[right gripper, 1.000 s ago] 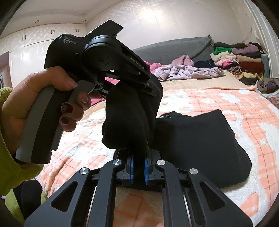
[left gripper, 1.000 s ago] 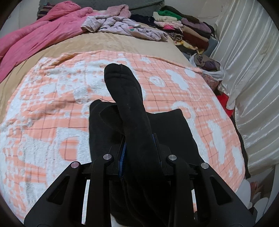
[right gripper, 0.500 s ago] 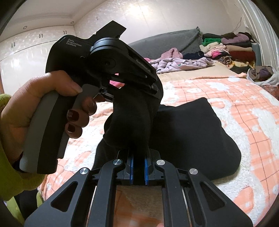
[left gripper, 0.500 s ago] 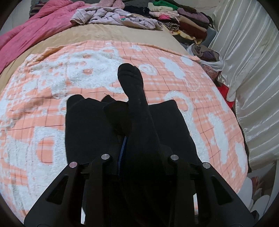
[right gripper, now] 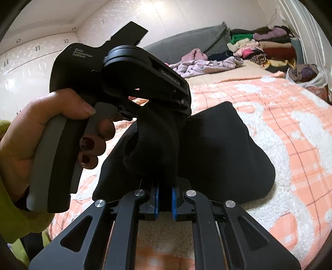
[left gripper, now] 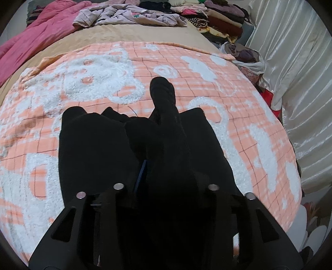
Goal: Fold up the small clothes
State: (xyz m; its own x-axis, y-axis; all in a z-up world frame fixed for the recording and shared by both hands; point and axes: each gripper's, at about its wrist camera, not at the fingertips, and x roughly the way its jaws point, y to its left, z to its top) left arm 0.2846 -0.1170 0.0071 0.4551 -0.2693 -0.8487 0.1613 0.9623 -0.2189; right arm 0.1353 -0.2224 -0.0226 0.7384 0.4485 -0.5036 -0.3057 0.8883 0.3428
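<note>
A black garment (left gripper: 93, 155) lies flat on the orange-and-white blanket (left gripper: 93, 79). A long black leg of it (left gripper: 164, 99) runs up from my left gripper (left gripper: 166, 172) and points away over the blanket. The left jaws are opening; the cloth still lies between them and drapes over the right finger, and one blue pad (left gripper: 142, 172) shows bare. In the right wrist view a hand holds the left gripper (right gripper: 184, 106) with black cloth (right gripper: 157, 141) hanging from it. My right gripper (right gripper: 165, 195) is shut on the lower end of that same cloth, just above the garment (right gripper: 228, 149).
A pink quilt (left gripper: 37, 37) and loose lilac clothes (left gripper: 128, 16) lie at the far end of the bed. Stacked folded clothes (left gripper: 220, 18) and a bag of clothes (left gripper: 242, 54) stand at the far right. A white curtain (left gripper: 294, 62) runs along the right side.
Both grippers have sunk toward the flat garment and moved forward over it. The left jaws have widened. The right jaws have stayed shut on the cloth.
</note>
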